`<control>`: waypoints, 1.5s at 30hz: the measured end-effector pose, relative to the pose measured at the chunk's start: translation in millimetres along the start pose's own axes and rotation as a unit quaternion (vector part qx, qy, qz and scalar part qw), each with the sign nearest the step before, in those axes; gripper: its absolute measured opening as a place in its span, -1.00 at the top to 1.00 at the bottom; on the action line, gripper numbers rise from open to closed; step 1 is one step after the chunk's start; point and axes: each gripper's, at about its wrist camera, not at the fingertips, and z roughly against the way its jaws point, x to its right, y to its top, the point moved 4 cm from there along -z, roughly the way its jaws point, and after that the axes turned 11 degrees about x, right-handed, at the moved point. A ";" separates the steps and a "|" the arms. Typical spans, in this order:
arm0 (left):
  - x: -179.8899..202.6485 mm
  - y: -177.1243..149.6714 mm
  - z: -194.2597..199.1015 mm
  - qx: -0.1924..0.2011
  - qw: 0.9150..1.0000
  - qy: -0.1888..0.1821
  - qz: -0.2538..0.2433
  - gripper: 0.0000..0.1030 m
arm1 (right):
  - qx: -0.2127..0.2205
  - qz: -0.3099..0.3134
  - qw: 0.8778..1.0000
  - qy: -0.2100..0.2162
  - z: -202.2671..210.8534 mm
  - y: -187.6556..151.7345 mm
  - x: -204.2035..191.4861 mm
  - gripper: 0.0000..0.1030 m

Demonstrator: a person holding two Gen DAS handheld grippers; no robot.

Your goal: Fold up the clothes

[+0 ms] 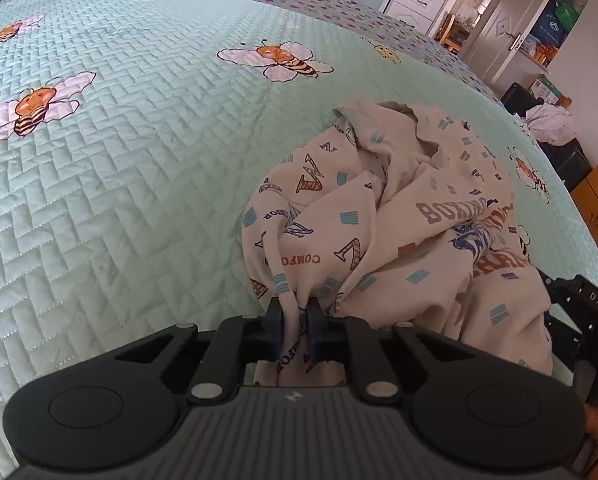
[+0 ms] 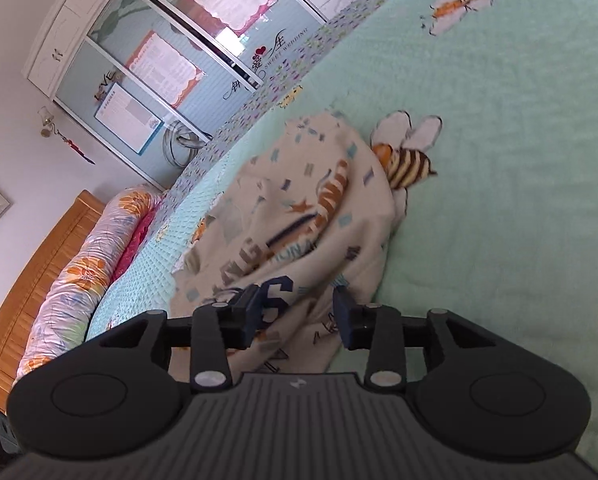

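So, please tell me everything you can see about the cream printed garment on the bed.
The garment is soft cream fabric, printed with letters, words, small blue striped squares and orange and navy figures. It lies crumpled in loose folds on the green quilted bedspread, covering part of a bee picture. The left gripper pinches one bunched edge between its jaws. The right gripper has open jaws with the cloth lying between them, not pressed.

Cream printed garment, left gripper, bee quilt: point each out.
Cream printed garment [image 1: 411, 216], left wrist view, crumpled middle.
Left gripper [image 1: 295, 320], left wrist view, between fingertips clamping cloth.
Bee quilt [image 1: 139, 200], left wrist view, bare green quilting.
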 end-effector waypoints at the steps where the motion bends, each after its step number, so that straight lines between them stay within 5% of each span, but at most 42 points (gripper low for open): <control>1: 0.0 4.4 2.0 0.008 1.000 0.003 -0.001 0.79 | 0.006 0.001 1.000 0.009 -0.3 -2.6 2.4 0.22; 11: -21.9 115.3 16.0 0.110 0.992 0.057 0.032 0.81 | 0.031 0.005 0.998 0.055 -4.3 -6.5 10.9 0.22; 18: -35.9 205.2 -2.4 0.152 0.981 0.121 -0.011 0.81 | 0.032 0.000 0.997 0.066 -7.0 -3.7 14.8 0.22; 24: -16.7 246.0 -25.3 0.198 0.963 0.160 -0.091 0.80 | 0.024 0.000 0.997 0.077 -9.9 -4.6 18.4 0.26; 28: -10.0 238.7 -61.0 0.169 0.951 0.208 -0.154 0.64 | 0.024 -0.004 0.997 0.074 -9.0 -5.3 20.8 0.33; 32: -64.1 215.5 -68.9 0.113 0.968 0.225 -0.019 0.55 | 0.024 -0.007 0.997 0.075 -7.4 -4.4 21.3 0.34; 34: -98.8 199.6 -60.3 0.103 0.965 0.235 0.056 0.46 | 0.024 -0.008 0.997 0.075 -7.0 -4.0 21.7 0.34; 36: -114.7 176.5 -43.3 0.112 0.966 0.222 0.075 0.46 | 0.025 -0.010 0.997 0.077 -6.6 -3.3 22.5 0.34; 40: -80.7 111.4 -6.5 0.106 0.979 0.159 -0.075 0.45 | 0.025 -0.014 0.996 0.080 -7.7 -1.4 23.3 0.33; 43: -41.3 50.9 21.8 0.087 0.977 0.085 -0.176 0.13 | 0.024 -0.015 0.996 0.080 -7.3 -1.2 23.1 0.33; 45: -26.1 16.7 35.5 0.072 0.977 0.054 -0.193 -0.13 | 0.024 -0.015 0.996 0.079 -6.7 -0.7 23.3 0.33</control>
